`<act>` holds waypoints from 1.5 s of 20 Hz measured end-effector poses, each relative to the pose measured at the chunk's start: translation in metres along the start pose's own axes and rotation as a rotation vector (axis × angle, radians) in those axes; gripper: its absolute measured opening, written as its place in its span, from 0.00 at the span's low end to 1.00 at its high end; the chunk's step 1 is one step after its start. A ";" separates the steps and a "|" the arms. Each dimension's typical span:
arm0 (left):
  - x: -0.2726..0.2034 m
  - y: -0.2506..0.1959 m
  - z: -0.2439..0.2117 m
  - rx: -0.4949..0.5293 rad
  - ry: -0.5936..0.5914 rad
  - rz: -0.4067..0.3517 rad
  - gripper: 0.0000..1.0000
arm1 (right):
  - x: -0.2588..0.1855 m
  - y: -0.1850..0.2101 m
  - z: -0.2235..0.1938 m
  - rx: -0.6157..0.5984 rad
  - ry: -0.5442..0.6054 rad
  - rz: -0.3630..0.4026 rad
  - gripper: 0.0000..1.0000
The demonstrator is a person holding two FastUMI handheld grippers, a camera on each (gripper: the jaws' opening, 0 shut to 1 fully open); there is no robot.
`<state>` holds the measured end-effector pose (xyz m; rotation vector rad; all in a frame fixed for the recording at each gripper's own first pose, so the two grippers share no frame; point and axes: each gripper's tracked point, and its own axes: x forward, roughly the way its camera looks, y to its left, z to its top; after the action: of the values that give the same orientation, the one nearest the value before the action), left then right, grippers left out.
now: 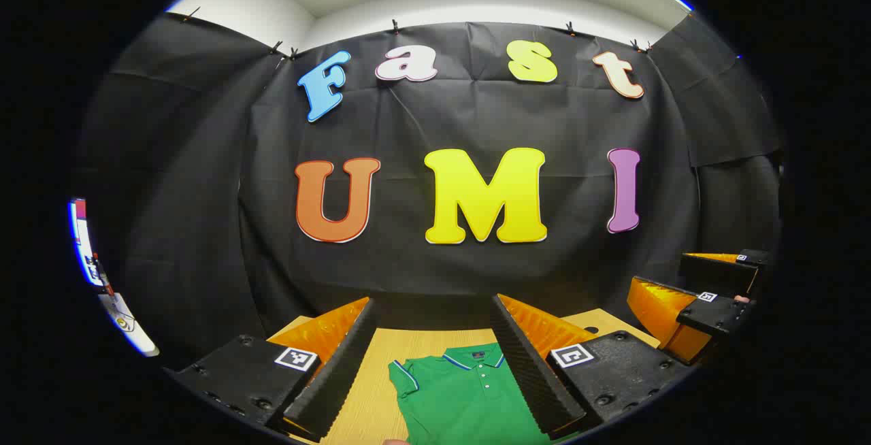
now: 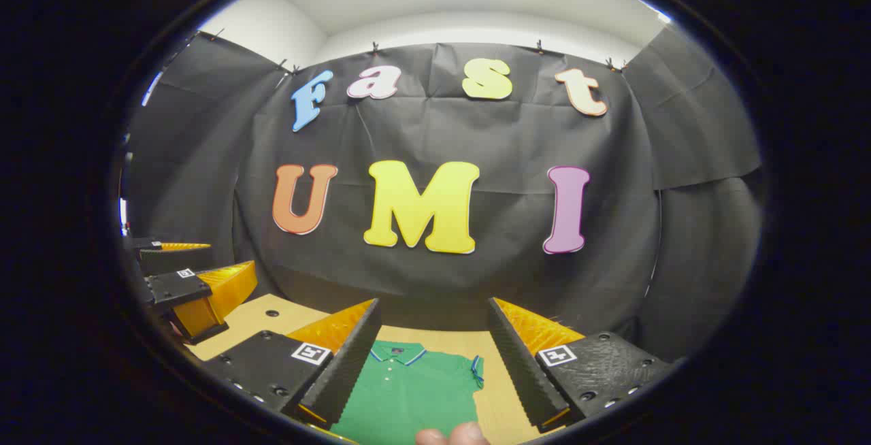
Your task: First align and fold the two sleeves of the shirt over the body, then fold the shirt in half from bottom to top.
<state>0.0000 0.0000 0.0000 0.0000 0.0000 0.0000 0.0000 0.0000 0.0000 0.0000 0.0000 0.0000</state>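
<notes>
A green polo shirt (image 1: 463, 397) lies flat on the wooden table (image 1: 378, 370), its collar toward the back wall. In the left gripper view one short sleeve (image 1: 405, 373) spreads out to the left. My left gripper (image 1: 433, 307) hangs open above the shirt, nothing between its fingers. In the right gripper view the shirt (image 2: 408, 394) lies below my open right gripper (image 2: 433, 306), with the other sleeve (image 2: 476, 370) out to the right. Each gripper also appears off to the side in the other's view: the right gripper (image 1: 660, 273) and the left gripper (image 2: 231, 256), both held above the table.
Black cloth walls close the booth behind and on both sides. The table (image 2: 265, 322) has small round holes near its back edge. A person's fingertip (image 2: 452, 435) pokes in at the bottom edge of the right gripper view.
</notes>
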 end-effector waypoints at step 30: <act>0.047 -0.025 -0.009 0.003 0.024 0.018 1.00 | 0.071 -0.055 -0.055 0.001 0.169 0.014 0.96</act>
<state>0.0471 -0.0248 -0.0093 0.0027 0.0242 0.0181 0.0712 -0.0550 -0.0555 0.0008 0.1685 0.0141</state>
